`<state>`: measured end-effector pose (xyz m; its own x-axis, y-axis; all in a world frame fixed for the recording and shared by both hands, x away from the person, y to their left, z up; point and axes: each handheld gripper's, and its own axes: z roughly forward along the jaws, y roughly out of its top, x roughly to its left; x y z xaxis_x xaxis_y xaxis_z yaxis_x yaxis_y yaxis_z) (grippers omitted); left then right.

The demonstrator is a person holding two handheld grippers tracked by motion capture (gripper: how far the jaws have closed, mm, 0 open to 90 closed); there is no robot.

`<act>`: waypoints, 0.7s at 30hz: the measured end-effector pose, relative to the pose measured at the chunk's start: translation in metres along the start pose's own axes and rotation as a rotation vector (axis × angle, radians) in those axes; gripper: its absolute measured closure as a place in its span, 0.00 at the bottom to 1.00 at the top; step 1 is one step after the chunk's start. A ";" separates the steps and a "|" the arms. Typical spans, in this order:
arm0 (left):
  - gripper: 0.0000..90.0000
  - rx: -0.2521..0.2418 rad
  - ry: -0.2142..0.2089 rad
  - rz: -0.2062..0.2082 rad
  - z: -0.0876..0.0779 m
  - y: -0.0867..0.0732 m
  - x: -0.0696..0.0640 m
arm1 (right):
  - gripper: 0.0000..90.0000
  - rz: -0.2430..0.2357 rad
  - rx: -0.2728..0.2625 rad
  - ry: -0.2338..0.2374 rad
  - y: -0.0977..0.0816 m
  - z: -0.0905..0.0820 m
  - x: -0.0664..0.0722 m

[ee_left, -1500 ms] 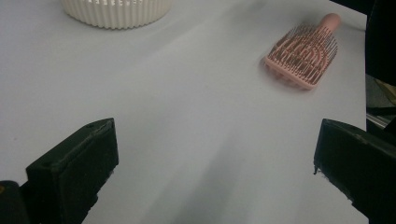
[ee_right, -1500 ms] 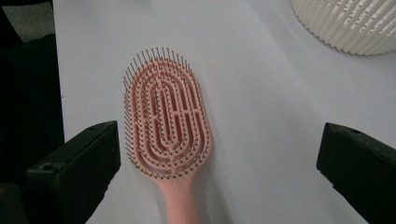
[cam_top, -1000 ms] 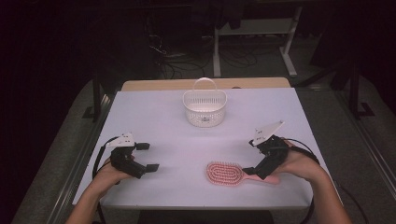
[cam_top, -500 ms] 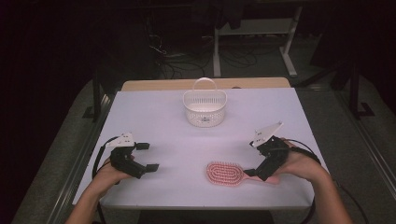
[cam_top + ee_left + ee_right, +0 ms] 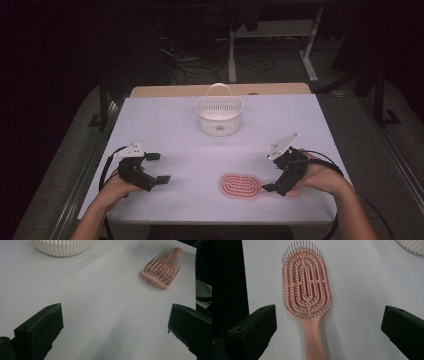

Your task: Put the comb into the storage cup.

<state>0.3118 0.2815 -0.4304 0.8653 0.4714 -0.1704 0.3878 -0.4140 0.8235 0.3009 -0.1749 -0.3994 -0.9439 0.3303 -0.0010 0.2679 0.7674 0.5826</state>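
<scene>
A pink hairbrush (image 5: 241,186) lies bristles up on the white table (image 5: 170,125), near the front edge, right of centre. My right gripper (image 5: 274,186) is open at the brush's handle end. In the right gripper view the handle (image 5: 313,340) runs up between the wide-apart jaws of that gripper (image 5: 329,323), and neither touches the brush (image 5: 305,285). My left gripper (image 5: 156,168) rests open at the front left with nothing between its fingers. The left gripper view shows its jaws (image 5: 115,326) spread over bare table, with the brush (image 5: 162,270) farther off at the upper right.
A white slotted basket (image 5: 219,116) with an upright handle stands at the back centre of the table; its rim also shows in the left gripper view (image 5: 62,246). The room beyond the table is dark, with desk legs and cables on the floor.
My right gripper has eased slightly down and forward over the brush handle. The left gripper, brush and basket have stayed put.
</scene>
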 end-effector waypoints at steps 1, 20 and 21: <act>0.00 0.001 0.000 0.001 0.000 0.000 0.000 | 0.00 -0.004 0.006 0.002 0.000 0.001 0.000; 0.00 0.004 -0.001 0.007 0.000 0.001 -0.001 | 0.08 -0.048 0.075 0.009 0.001 0.010 0.005; 0.00 0.003 -0.001 0.008 0.000 0.001 -0.001 | 0.08 -0.051 0.079 0.011 0.001 0.010 0.004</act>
<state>0.3113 0.2805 -0.4299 0.8688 0.4673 -0.1640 0.3814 -0.4202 0.8234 0.2991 -0.1667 -0.4070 -0.9587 0.2837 -0.0201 0.2332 0.8244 0.5158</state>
